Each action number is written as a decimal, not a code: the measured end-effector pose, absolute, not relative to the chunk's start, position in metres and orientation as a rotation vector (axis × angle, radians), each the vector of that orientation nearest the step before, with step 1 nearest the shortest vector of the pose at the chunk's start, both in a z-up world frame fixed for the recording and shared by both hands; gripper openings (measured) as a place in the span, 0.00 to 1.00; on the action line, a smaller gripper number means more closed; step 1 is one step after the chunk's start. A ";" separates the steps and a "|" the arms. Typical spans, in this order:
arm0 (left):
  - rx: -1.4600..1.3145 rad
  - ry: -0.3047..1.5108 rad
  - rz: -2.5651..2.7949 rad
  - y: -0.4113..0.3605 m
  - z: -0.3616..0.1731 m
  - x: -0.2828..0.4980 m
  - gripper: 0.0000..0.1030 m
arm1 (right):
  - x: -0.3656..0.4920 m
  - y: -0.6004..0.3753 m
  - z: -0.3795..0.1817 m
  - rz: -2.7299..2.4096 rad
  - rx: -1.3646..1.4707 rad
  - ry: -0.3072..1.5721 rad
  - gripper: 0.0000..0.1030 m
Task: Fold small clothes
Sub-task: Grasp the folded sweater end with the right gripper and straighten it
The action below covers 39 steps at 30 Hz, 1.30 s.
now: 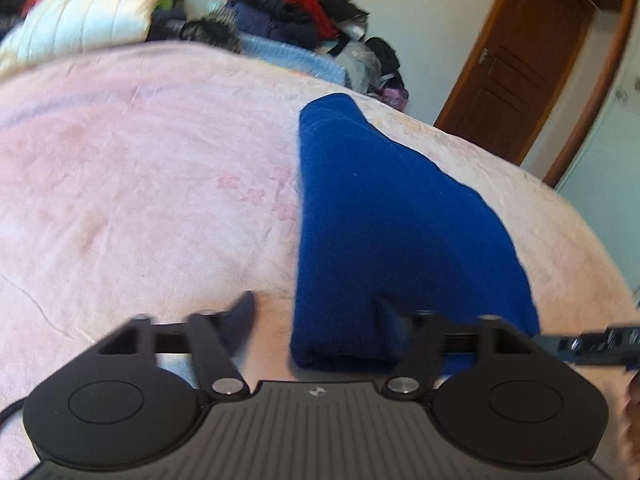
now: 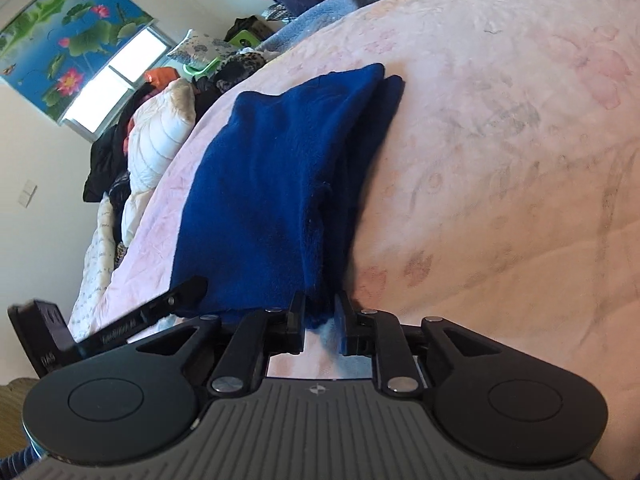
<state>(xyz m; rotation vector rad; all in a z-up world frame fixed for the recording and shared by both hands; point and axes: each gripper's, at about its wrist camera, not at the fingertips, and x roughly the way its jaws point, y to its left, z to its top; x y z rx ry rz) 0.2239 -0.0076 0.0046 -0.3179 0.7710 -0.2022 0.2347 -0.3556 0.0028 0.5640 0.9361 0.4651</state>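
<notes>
A folded blue garment (image 1: 384, 216) lies on the pink blanket (image 1: 140, 168). My left gripper (image 1: 314, 312) straddles its near left corner: one finger rests over the blanket and the other finger (image 1: 386, 312) over the cloth, with the jaws apart and not pressing. In the right wrist view the same blue garment (image 2: 280, 176) runs away from me. My right gripper (image 2: 320, 320) has its jaws a narrow gap apart around the garment's near corner. Light shows beside the cloth there. The left gripper (image 2: 176, 300) reaches in at the garment's near left edge.
Piled clothes (image 1: 288, 4) and a white quilted jacket (image 1: 80, 16) lie at the bed's far side. A brown wooden door (image 1: 516, 64) stands at the right. A window with a lotus-print blind (image 2: 68, 44) is on the wall. Bare pink blanket (image 2: 500, 140) spreads right of the garment.
</notes>
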 end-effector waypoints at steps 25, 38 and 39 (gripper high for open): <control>0.047 0.757 -0.166 -0.033 0.019 0.198 0.13 | 0.246 -0.348 -0.001 0.481 0.596 0.955 0.19; 0.018 0.804 -0.110 -0.024 0.014 0.200 0.07 | 0.242 -0.343 -0.004 0.496 0.549 1.002 0.09; 0.026 0.795 -0.115 -0.025 0.017 0.198 0.07 | 0.242 -0.342 -0.003 0.501 0.544 1.001 0.12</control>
